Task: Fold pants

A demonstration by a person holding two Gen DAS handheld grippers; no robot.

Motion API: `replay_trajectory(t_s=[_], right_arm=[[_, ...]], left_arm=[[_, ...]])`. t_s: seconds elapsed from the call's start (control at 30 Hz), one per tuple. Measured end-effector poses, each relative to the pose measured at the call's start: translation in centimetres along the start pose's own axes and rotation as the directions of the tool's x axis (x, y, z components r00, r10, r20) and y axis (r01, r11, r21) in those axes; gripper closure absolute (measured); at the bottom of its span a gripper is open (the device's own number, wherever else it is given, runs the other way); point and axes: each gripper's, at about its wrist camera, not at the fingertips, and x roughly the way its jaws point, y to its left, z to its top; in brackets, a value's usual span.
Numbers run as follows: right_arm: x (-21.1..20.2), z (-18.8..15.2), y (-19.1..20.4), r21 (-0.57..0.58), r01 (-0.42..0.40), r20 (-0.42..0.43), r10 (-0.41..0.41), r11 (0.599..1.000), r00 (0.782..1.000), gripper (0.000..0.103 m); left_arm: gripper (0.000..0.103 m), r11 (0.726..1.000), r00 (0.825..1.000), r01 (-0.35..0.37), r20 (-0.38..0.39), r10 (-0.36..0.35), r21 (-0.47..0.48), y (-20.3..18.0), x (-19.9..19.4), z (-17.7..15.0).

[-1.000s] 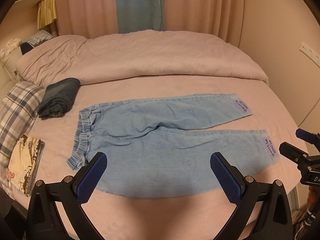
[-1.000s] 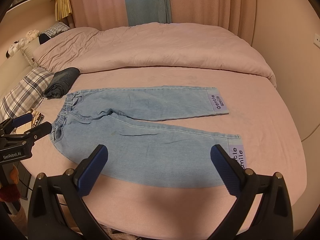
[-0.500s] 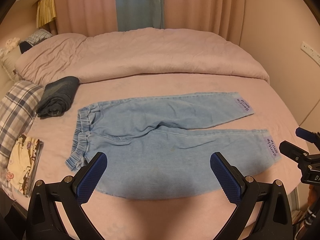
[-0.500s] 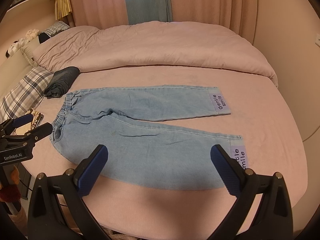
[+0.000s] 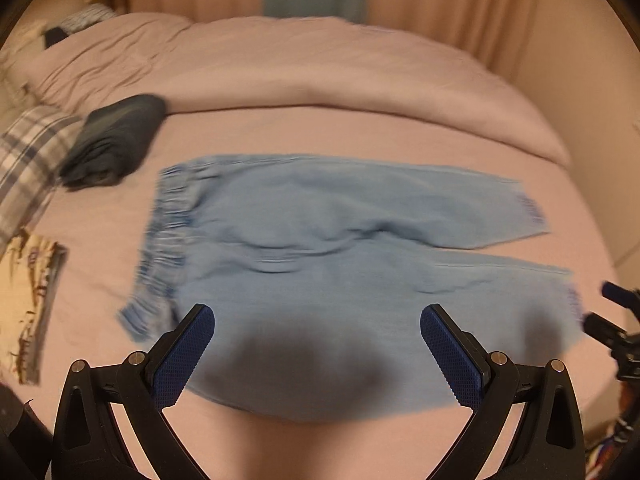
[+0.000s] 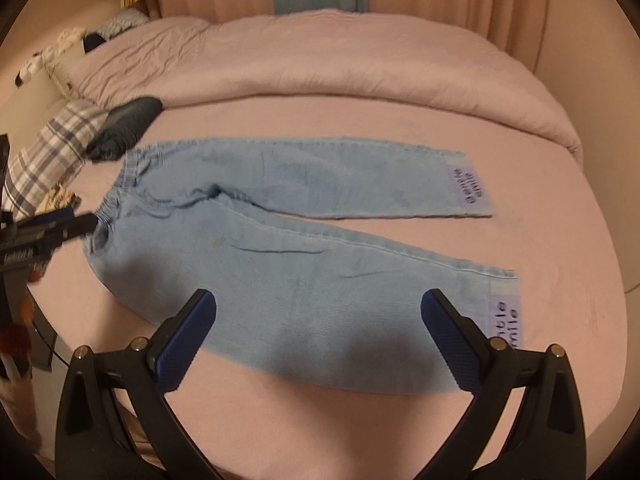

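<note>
The pants [image 6: 280, 248] lay flat on the bed [image 6: 560, 240], spread across its middle toward the near edge. The waistband pointed at the bed's left side, the two legs ran to the right and parted slightly, and the nearer leg reached closest to the near edge. Both pairs of tongs hung above that near edge, spread wide and gripping nothing: the left tongs [image 5: 318, 354] over the seat and upper part of the near leg, the right tongs [image 6: 319, 338] over the near leg's lower half.

No fold appeared to have begun. To start it well, the sensible grip points would be the near corner of the waistband for the left tongs and the near leg's cuff for the right. Each should bite a shallow pinch that takes in the cloth but not the sheet. Both ends should then be carried together over the far leg so the seams line up and the denim does not twist or drag a crease along.

The left wrist view was smeared by motion, yet it alone showed the gathered waistband [image 5: 168, 240] face on and a printed item [image 5: 32, 304] at the bed's left edge. The right wrist view was sharper. It showed the lettered lilac patches on both cuffs, the far one [image 6: 468, 186] clearly. It also showed the left tongs reaching in from the side, their tips just at the waistband. A dark folded garment [image 6: 124, 128] beside a plaid pillow [image 6: 52, 152] sat near the far left, clear of the pants.
</note>
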Motion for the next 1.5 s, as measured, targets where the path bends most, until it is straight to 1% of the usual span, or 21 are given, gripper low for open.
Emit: replay_trajectory(t_s=[0.2, 0.3, 0.43, 0.5, 0.67, 0.77, 0.83, 0.87, 0.93, 0.97, 1.0, 1.03, 1.1, 1.17, 1.2, 1.27, 1.3, 1.37, 1.4, 1.43, 1.5], right_arm=[[5.9, 2.0, 0.7, -0.043, -0.048, -0.072, 0.044, 0.998, 0.996, 0.000], [9.3, 4.5, 1.5, -0.088, -0.054, -0.087, 0.047, 0.995, 0.995, 0.000], [13.7, 9.4, 3.0, -0.145, -0.096, -0.075, 0.086, 0.985, 0.993, 0.002], [16.0, 12.2, 3.5, -0.164, -0.104, -0.063, 0.095, 0.981, 0.993, 0.003], [21.2, 16.6, 4.2, -0.222, -0.051, -0.066, 0.037, 0.974, 0.997, 0.009], [23.9, 18.1, 4.5, -0.259, -0.047, -0.098, 0.023, 0.965, 0.995, 0.013], [24.9, 18.9, 4.6, -0.271, -0.083, -0.112, 0.054, 0.959, 0.992, 0.013], [25.2, 19.3, 4.8, -0.282, -0.103, -0.114, 0.073, 0.954, 0.991, 0.013], [26.1, 20.2, 5.2, -0.310, -0.118, -0.122, 0.084, 0.943, 0.989, 0.013], [26.7, 20.5, 5.4, -0.324, -0.119, -0.131, 0.080, 0.938, 0.988, 0.013], [27.2, 20.7, 5.6, -0.335, -0.119, -0.139, 0.076, 0.935, 0.987, 0.013], [28.0, 21.1, 5.9, -0.358, -0.122, -0.158, 0.069, 0.926, 0.985, 0.014], [29.3, 21.4, 6.2, -0.403, -0.120, -0.190, 0.046, 0.907, 0.981, 0.014], [30.7, 21.3, 6.2, -0.434, -0.141, -0.254, 0.029, 0.890, 0.967, 0.014], [31.4, 21.1, 5.9, -0.428, -0.173, -0.306, 0.038, 0.887, 0.951, 0.013], [31.5, 21.0, 5.3, -0.422, -0.217, -0.315, 0.083, 0.880, 0.946, 0.014], [31.4, 20.9, 5.3, -0.429, -0.229, -0.322, 0.089, 0.874, 0.943, 0.019], [30.7, 20.9, 5.7, -0.443, -0.245, -0.329, 0.098, 0.862, 0.939, 0.042], [30.0, 20.7, 6.1, -0.469, -0.247, -0.323, 0.096, 0.848, 0.941, 0.069], [29.6, 20.5, 6.6, -0.499, -0.239, -0.314, 0.083, 0.833, 0.946, 0.089], [28.7, 19.5, 8.0, -0.590, -0.184, -0.288, 0.008, 0.786, 0.958, 0.094]], left_arm=[[0.000, 0.996, 0.997, -0.066, -0.038, 0.064, -0.065, 6.3, 4.8, 2.8], [0.000, 0.991, 0.995, -0.102, -0.021, 0.100, -0.084, 9.0, 6.8, 4.9], [0.000, 0.986, 0.997, -0.073, 0.001, 0.074, -0.150, 12.8, 9.2, 8.2], [0.000, 0.984, 0.997, -0.081, -0.008, 0.080, -0.157, 13.8, 10.5, 9.7], [0.000, 0.978, 0.985, -0.171, -0.010, 0.171, -0.123, 16.0, 13.1, 12.2], [0.001, 0.984, 0.990, -0.137, -0.054, 0.131, -0.116, 16.9, 14.9, 12.5], [0.000, 0.991, 0.991, -0.086, -0.115, 0.073, -0.107, 17.3, 16.5, 12.2], [0.001, 0.992, 0.988, -0.079, -0.143, 0.065, -0.099, 17.3, 17.2, 12.0], [0.011, 0.995, 0.983, -0.063, -0.178, 0.048, -0.078, 17.0, 18.1, 11.6], [0.022, 0.997, 0.980, -0.058, -0.191, 0.046, -0.060, 16.7, 18.6, 11.3], [0.029, 0.998, 0.979, -0.052, -0.201, 0.042, -0.047, 16.6, 19.0, 11.3], [0.032, 0.998, 0.979, -0.044, -0.203, 0.036, -0.036, 16.3, 19.1, 11.2], [0.046, 0.999, 0.980, -0.025, -0.198, 0.021, -0.021, 15.8, 18.9, 11.1], [0.056, 1.000, 0.983, -0.005, -0.183, 0.003, -0.010, 15.3, 18.4, 11.2], [0.057, 1.000, 0.984, -0.004, -0.177, 0.002, -0.008, 15.3, 18.2, 11.3], [0.061, 1.000, 0.986, -0.001, -0.165, 0.000, -0.006, 15.0, 17.7, 11.2], [0.063, 1.000, 0.987, -0.002, -0.161, 0.001, -0.004, 15.1, 17.8, 11.2], [0.066, 1.000, 0.990, 0.001, -0.144, 0.000, 0.009, 14.6, 17.3, 10.9], [0.067, 1.000, 0.991, 0.002, -0.135, 0.000, 0.015, 15.0, 17.1, 10.8], [0.068, 1.000, 0.992, 0.003, -0.128, 0.000, 0.018, 15.0, 16.8, 10.7], [0.068, 1.000, 0.993, 0.000, -0.115, 0.002, 0.023, 14.7, 16.5, 10.9]])
